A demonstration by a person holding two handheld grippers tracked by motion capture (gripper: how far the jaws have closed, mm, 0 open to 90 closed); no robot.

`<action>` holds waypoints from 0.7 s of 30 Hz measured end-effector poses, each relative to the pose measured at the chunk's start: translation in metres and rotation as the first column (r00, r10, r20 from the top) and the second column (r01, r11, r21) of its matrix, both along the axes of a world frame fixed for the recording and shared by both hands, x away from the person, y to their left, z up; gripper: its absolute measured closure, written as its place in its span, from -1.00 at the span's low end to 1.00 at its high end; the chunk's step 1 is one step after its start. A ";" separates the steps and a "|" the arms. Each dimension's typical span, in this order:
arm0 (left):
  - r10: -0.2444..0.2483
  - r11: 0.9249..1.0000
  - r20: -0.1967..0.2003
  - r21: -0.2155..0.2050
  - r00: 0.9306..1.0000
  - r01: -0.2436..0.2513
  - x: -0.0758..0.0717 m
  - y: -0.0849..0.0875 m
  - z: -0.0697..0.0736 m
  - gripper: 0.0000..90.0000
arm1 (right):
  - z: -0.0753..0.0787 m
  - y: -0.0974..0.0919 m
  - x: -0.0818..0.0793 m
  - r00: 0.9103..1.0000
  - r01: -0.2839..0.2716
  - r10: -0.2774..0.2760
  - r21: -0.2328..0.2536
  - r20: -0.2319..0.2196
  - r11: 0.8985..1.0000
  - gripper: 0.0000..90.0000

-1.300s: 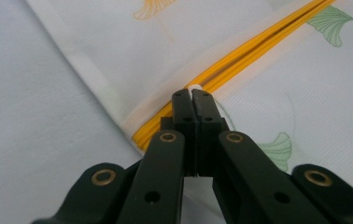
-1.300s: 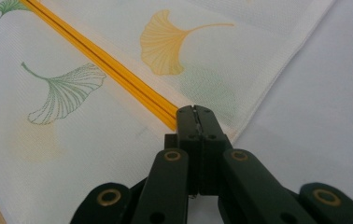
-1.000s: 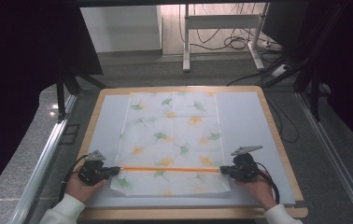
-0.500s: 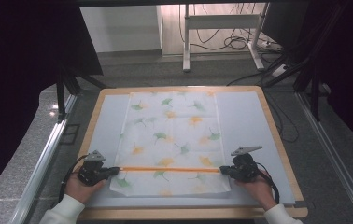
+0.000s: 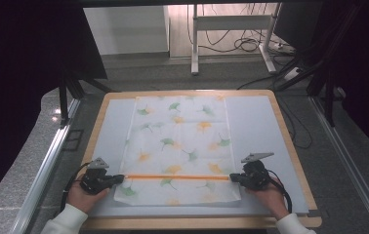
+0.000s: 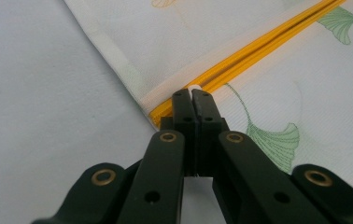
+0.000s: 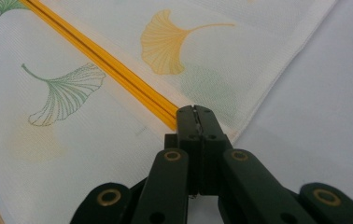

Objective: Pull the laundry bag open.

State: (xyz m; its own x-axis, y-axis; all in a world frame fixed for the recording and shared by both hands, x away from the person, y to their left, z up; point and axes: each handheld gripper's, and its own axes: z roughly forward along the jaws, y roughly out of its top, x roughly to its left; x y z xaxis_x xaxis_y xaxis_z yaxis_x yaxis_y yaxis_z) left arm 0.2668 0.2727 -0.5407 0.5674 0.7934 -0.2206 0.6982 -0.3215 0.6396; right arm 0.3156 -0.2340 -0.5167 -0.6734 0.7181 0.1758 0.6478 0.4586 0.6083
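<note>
Both the left gripper (image 6: 192, 95) and right gripper (image 7: 194, 112) have jaws pressed together, each pinching an end of the orange zipper (image 5: 177, 177).

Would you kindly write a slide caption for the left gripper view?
Shut left claw pinching the end of the orange zip on a ginkgo-print cloth lying on the table.

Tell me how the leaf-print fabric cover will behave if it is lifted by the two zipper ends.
The cover lies thin and flat, so it will probably sag between the left gripper and right gripper. It looks light. The orange zipper may stiffen that line slightly.
</note>
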 end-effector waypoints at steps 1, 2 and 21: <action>0.000 1.000 0.001 0.001 1.000 0.000 0.000 -0.001 0.000 1.00 | 0.000 0.000 0.000 1.000 0.001 -0.001 0.000 0.000 1.000 1.00; -0.001 1.000 0.003 0.004 1.000 0.001 0.000 -0.001 0.000 1.00 | 0.000 0.000 -0.001 1.000 0.001 -0.001 -0.002 0.005 1.000 1.00; 0.042 0.997 0.192 -0.073 0.981 -0.028 0.003 -0.043 0.041 -0.20 | 0.022 0.001 -0.010 0.989 -0.028 0.018 0.069 0.144 0.997 0.01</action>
